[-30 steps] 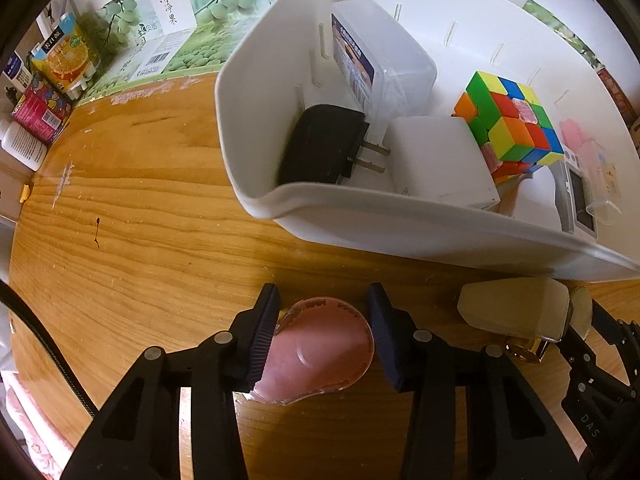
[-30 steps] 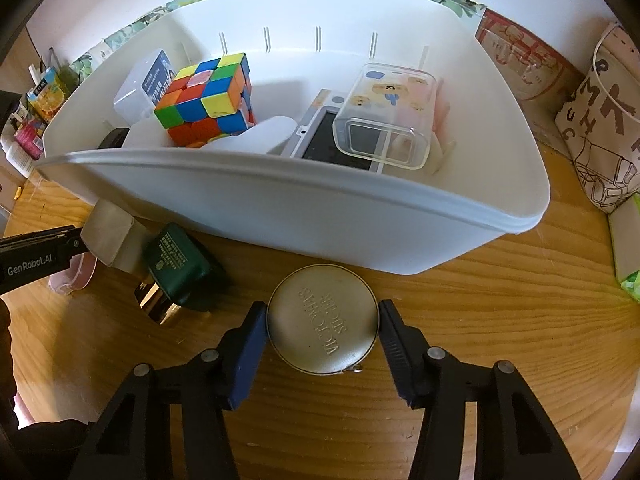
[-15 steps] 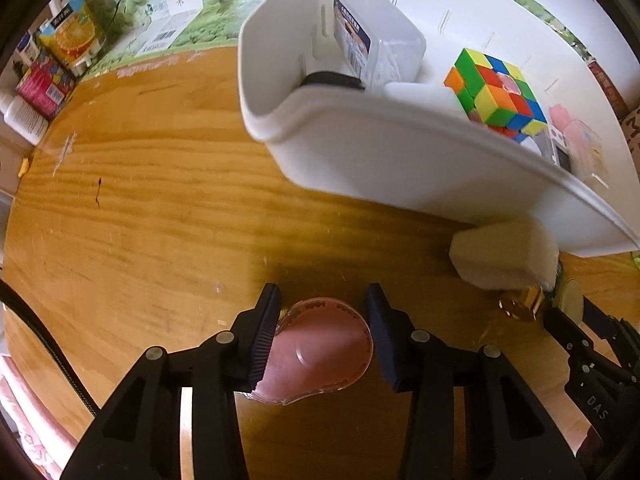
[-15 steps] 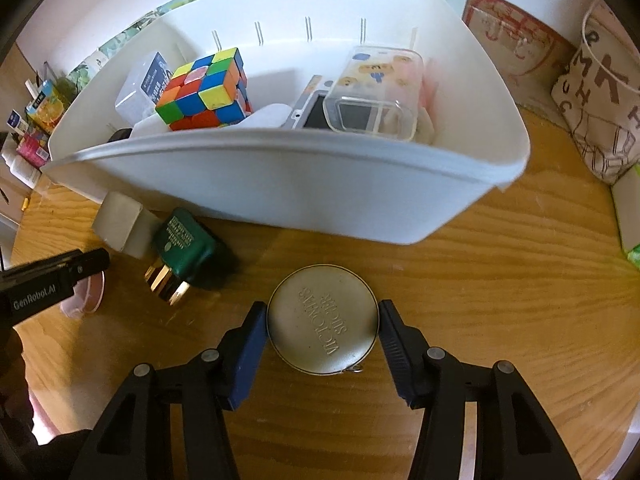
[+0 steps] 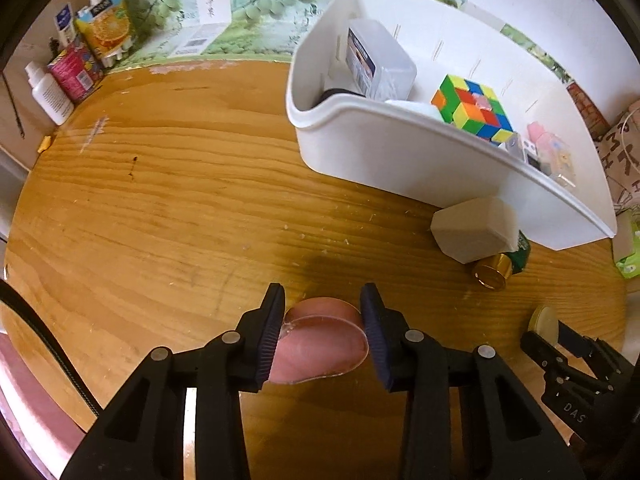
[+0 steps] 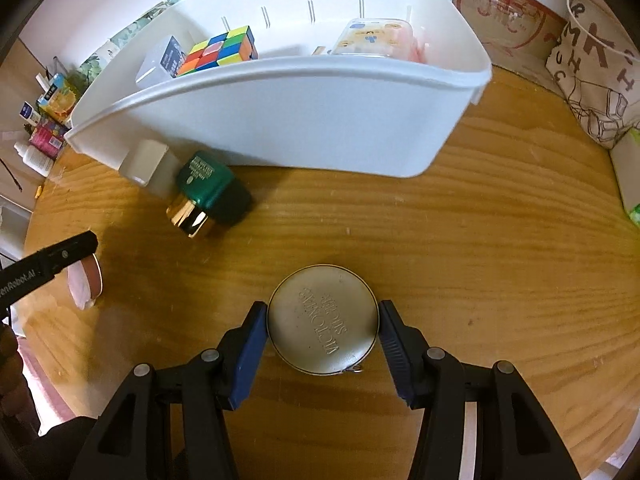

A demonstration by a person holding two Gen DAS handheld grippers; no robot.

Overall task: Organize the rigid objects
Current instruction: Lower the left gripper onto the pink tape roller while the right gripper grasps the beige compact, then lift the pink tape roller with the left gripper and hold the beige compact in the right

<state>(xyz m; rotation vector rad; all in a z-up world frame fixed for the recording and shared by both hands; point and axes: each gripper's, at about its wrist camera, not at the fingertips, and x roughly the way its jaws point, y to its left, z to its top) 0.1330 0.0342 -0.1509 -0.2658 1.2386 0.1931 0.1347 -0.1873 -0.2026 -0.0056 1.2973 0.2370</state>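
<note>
Bin [image 6: 320, 120] partly filled. Left gripper [image 5: 322, 334] clamps pink dish [image 5: 320, 352]; right gripper [image 6: 322, 332] clamps round tin [image 6: 323, 330]. Green bottle [image 6: 206, 190] remains on the table [image 6: 480, 260].

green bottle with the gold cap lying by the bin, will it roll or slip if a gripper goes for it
The green bottle lies on its side beside the white bin, so a nudge may turn it. Its body looks blocky, so it probably rolls little. The shiny gold cap looks round and slick; gripping the body seems safer.
</note>
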